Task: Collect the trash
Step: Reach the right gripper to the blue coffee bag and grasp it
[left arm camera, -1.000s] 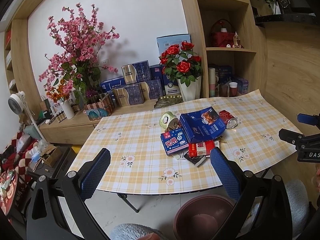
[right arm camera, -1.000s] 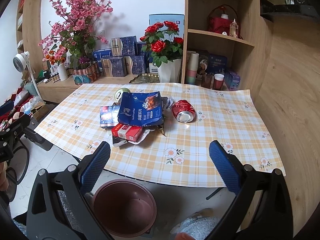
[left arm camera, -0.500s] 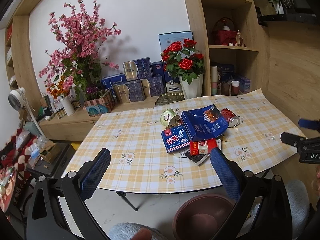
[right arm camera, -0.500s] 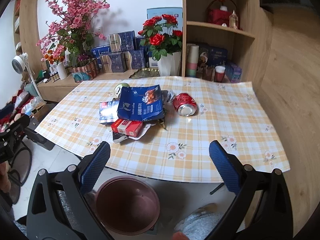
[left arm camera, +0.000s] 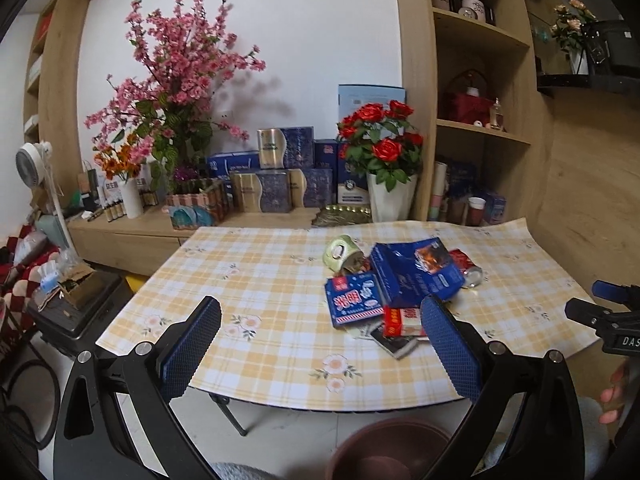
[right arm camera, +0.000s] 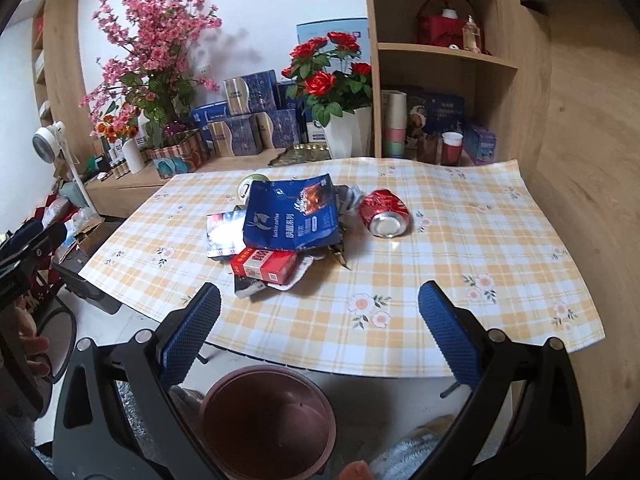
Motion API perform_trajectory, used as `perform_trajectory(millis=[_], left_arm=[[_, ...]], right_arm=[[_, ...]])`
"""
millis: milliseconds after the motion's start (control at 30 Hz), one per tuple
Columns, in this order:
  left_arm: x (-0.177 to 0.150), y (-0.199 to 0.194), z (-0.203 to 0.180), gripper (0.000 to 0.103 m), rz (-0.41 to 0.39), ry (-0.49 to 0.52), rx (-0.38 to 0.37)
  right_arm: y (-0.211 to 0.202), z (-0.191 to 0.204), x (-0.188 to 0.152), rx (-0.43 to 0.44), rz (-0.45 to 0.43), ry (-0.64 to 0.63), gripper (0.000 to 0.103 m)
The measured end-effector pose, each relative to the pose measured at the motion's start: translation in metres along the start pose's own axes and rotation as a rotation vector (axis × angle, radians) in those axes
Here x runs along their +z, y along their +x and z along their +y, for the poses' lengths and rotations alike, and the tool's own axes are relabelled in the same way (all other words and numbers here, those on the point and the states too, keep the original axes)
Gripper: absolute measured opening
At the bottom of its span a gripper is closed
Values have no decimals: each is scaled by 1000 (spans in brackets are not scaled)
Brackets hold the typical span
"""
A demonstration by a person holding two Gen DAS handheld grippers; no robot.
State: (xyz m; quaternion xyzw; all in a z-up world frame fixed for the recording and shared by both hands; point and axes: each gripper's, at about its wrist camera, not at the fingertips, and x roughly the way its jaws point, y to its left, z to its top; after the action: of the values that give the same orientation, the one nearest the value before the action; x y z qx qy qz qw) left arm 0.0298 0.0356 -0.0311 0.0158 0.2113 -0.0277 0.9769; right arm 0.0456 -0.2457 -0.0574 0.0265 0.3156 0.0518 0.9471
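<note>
we see a trash pile mid tabletop (right arm camera: pixel 460 240): blue coffee bag (right arm camera: pixel 290 216) on top, red carton (right arm camera: pixel 264 266) in front, crushed red can (right arm camera: pixel 384 214) beside. green can (left arm camera: pixel 340 252) mostly hidden. left hand-held gripper (left arm camera: pixel 320 354) and right hand-held gripper (right arm camera: pixel 318 338) both spread wide, empty. brown bin (right arm camera: pixel 266 420) below, partly cut off.

The left gripper (left arm camera: pixel 320 344) is spread wide, its two blue-padded fingers (left arm camera: pixel 192 344) set well apart at about 7 and 5 o'clock in its own view, with nothing between them. The right gripper (right arm camera: pixel 320 340) is spread just as wide and also grips nothing. In the left view the right gripper shows at 3 o'clock, with fingertips of the person's hand (left arm camera: pixel 612 396) just below it.
</note>
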Motion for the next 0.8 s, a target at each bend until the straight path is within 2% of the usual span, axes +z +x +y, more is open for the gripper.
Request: perform_trajectory(millis=[100, 200, 333, 433, 567, 667, 767, 800], left_arm=[[-1, 8, 6, 98, 1, 0, 7], [-3, 19, 13, 98, 22, -10, -11], [-9, 35, 24, 98, 40, -36, -30], [-14, 49, 29, 98, 67, -60, -58], [-21, 66, 33, 98, 86, -66, -76], [-24, 81, 32, 98, 89, -71, -74], [-26, 93, 32, 98, 64, -70, -48], [-26, 96, 32, 98, 66, -68, -46]], right_arm=[[11, 8, 0, -7, -6, -40, 98], [30, 15, 1, 14, 32, -53, 98], [59, 24, 3, -54, 83, -105, 97], [81, 20, 4, -53, 125, -104, 97], [104, 8, 8, 12, 126, -50, 97], [127, -6, 12, 124, 84, 33, 97], [159, -18, 8, 260, 119, 176, 96], [170, -20, 6, 288, 134, 213, 89]])
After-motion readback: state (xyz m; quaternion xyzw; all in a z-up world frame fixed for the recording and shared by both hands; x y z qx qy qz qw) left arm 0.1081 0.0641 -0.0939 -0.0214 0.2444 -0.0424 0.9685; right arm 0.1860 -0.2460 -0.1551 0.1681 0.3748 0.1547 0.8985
